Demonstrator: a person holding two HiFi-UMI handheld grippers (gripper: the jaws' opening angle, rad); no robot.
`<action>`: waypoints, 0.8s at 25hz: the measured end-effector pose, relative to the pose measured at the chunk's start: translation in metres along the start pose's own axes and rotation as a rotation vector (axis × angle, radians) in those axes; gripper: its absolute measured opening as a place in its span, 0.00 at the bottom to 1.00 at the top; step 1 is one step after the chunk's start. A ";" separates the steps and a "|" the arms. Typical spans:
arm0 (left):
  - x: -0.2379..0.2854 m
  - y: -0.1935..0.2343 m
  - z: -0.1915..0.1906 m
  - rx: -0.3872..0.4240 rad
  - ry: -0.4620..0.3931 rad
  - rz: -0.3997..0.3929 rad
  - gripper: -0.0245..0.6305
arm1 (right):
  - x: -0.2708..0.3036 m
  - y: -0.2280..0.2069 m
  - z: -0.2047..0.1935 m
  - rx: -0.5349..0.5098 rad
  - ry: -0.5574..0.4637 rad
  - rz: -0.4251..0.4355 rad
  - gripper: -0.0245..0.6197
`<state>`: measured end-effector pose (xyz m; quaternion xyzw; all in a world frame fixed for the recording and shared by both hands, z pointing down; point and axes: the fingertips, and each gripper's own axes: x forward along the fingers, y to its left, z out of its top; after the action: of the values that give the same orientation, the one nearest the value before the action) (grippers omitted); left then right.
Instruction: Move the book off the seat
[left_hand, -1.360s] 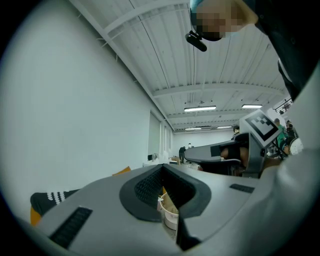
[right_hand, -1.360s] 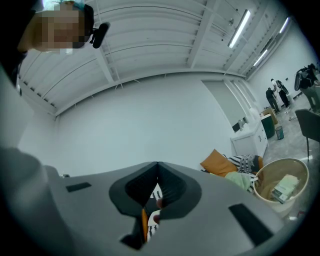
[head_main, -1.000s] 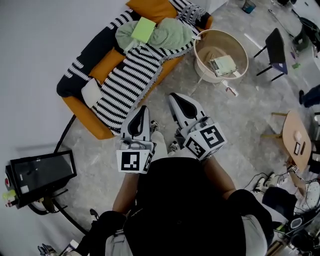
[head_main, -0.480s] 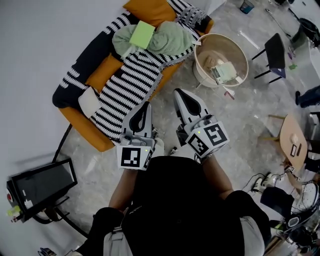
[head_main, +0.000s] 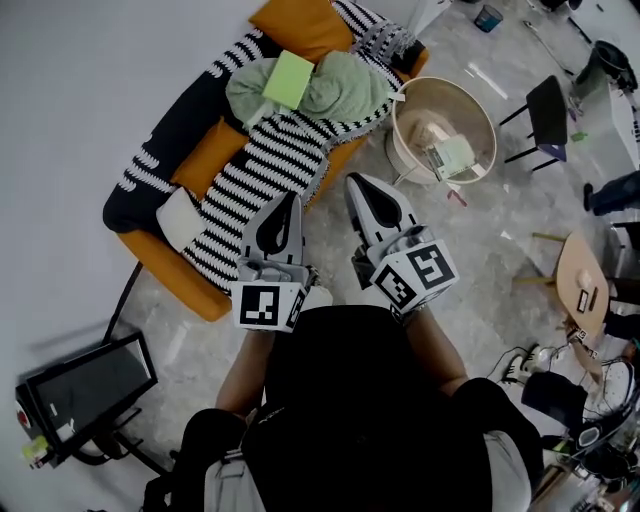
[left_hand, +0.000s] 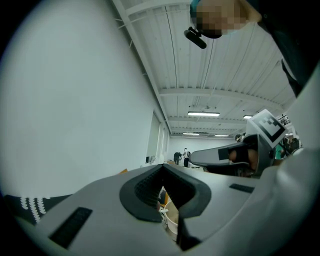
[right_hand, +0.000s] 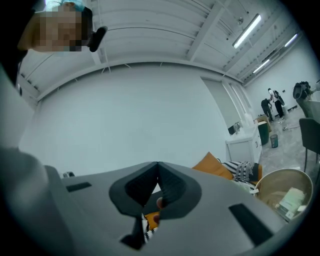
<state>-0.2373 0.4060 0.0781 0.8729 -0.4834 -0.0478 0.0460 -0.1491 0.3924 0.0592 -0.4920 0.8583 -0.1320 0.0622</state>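
Observation:
A light green book (head_main: 288, 78) lies on a green bundle of cloth (head_main: 345, 85) on the seat of an orange sofa (head_main: 205, 150), which is draped with a black-and-white striped blanket (head_main: 270, 165). My left gripper (head_main: 291, 199) hangs shut and empty over the floor by the sofa's front edge, well short of the book. My right gripper (head_main: 356, 183) is beside it, also shut with nothing in it. In the left gripper view the left gripper's (left_hand: 162, 166) tips meet. The right gripper (right_hand: 158, 163) looks toward the sofa (right_hand: 215, 164) with its tips together.
A round beige tub (head_main: 478, 110) with a pale packet (head_main: 453, 157) inside stands on the floor right of the sofa. A black chair (head_main: 551, 100) and a round wooden table (head_main: 578, 285) are at the right. A monitor on a stand (head_main: 85, 385) is at the lower left.
The person has come slightly closer to the sofa, and both grippers have edged toward it. Both stay shut and empty. The book has not moved.

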 end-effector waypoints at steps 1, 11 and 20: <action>0.001 0.001 0.001 -0.003 -0.004 -0.007 0.05 | 0.003 0.002 0.000 -0.006 0.001 0.001 0.06; 0.022 0.006 -0.009 -0.020 0.015 -0.004 0.05 | 0.021 -0.015 -0.003 -0.018 0.026 0.014 0.06; 0.070 0.018 -0.013 0.008 0.042 0.067 0.05 | 0.061 -0.059 0.007 0.026 0.030 0.069 0.06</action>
<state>-0.2139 0.3380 0.0901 0.8572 -0.5114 -0.0260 0.0544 -0.1291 0.3103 0.0709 -0.4590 0.8739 -0.1481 0.0601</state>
